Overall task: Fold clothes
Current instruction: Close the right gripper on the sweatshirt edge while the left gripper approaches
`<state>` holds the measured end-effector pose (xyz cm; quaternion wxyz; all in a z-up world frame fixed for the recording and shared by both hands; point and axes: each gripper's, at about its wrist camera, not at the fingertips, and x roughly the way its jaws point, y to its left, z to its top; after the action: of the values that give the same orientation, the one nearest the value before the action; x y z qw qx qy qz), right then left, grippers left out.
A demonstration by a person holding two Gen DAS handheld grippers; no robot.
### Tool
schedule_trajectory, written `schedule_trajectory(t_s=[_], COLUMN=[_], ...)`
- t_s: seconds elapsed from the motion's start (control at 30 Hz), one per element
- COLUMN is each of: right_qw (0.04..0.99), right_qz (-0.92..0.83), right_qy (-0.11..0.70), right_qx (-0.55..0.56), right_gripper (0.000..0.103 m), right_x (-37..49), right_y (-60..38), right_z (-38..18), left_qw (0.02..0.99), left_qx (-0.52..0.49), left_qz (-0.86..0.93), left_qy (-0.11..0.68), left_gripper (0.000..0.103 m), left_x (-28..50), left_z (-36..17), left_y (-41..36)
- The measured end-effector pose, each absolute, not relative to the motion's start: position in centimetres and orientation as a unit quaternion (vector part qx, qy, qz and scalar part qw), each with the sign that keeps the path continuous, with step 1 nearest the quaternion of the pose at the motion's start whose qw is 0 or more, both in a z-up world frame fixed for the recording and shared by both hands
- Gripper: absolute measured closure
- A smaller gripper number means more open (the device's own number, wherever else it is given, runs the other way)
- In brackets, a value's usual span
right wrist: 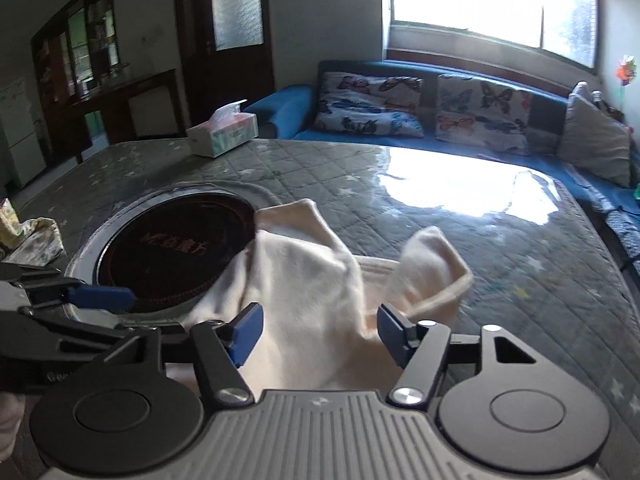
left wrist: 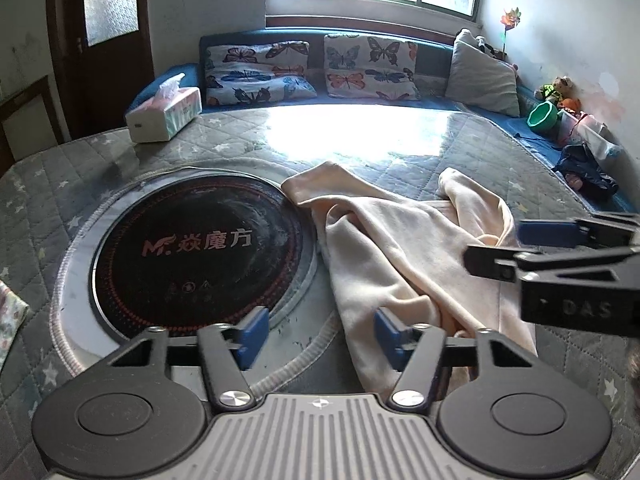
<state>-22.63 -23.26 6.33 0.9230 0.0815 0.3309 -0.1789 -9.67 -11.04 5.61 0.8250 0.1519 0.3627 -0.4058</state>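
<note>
At the far left a patterned cloth (right wrist: 34, 238) is lying on the quilted surface (left wrist: 380, 152), with a tissue box (left wrist: 164, 114) farther back. Next comes the round black cooktop (left wrist: 192, 248) set into the surface. I am holding my left hand-held gripper (left wrist: 320, 330) with its blue fingers spread apart, gripping nothing. The cream garment (left wrist: 404, 248) is lying rumpled just right of the cooktop, one corner overlapping its rim. My right hand-held gripper (right wrist: 320, 334) is hovering over the garment, fingers also spread apart, cloth showing between them.
</note>
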Motion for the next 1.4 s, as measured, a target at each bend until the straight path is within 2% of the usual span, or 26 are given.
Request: schedule_trajectory(t_s=[0.1, 0.2, 0.4, 0.47, 0.6, 0.67, 0.73, 1.1, 1.4], right_qw=[0.924, 0.924, 0.921, 0.918, 0.913, 0.914, 0.915, 0.924, 0.917], right_qz=[-0.161, -0.145, -0.121, -0.118, -0.117, -0.121, -0.125, -0.183, -0.241], right_qy=[0.338, 0.344, 0.359, 0.367, 0.377, 0.374, 0.370, 0.311, 0.286], right_qx=[0.079, 0.079, 0.093, 0.098, 0.099, 0.100, 0.100, 0.125, 0.143], right_gripper=[0.043, 0.050, 0.060, 0.068, 0.076, 0.089, 0.095, 0.099, 0.100], right_x=[-20.7, -18.9, -14.6, -13.4, -12.1, -12.3, -12.5, -19.4, -25.7], right_y=[-23.7, -24.0, -24.5, -24.7, -25.0, -25.2, -25.4, -28.3, -30.8], right_z=[6.2, 5.9, 4.7, 4.0, 3.0, 3.1, 3.1, 5.8, 6.9], left_qw=[0.821, 0.818, 0.820, 0.820, 0.820, 0.822, 0.822, 0.819, 0.790], left_qx=[0.155, 0.152, 0.157, 0.161, 0.162, 0.161, 0.160, 0.169, 0.183], left_qz=[-0.408, -0.413, -0.405, -0.401, -0.395, -0.390, -0.387, -0.400, -0.463], left_qy=[0.367, 0.370, 0.373, 0.376, 0.382, 0.383, 0.386, 0.376, 0.358], left_gripper=[0.057, 0.062, 0.062, 0.062, 0.062, 0.062, 0.062, 0.058, 0.055], left_x=[-8.8, -8.0, -6.8, -6.5, -5.8, -5.4, -5.0, -4.8, -8.0], left_z=[5.3, 5.3, 5.1, 4.8, 4.4, 4.3, 4.2, 5.2, 6.1], left_y=[-11.5, -11.8, -12.2, -12.2, -12.2, -12.2, -12.2, -14.1, -17.0])
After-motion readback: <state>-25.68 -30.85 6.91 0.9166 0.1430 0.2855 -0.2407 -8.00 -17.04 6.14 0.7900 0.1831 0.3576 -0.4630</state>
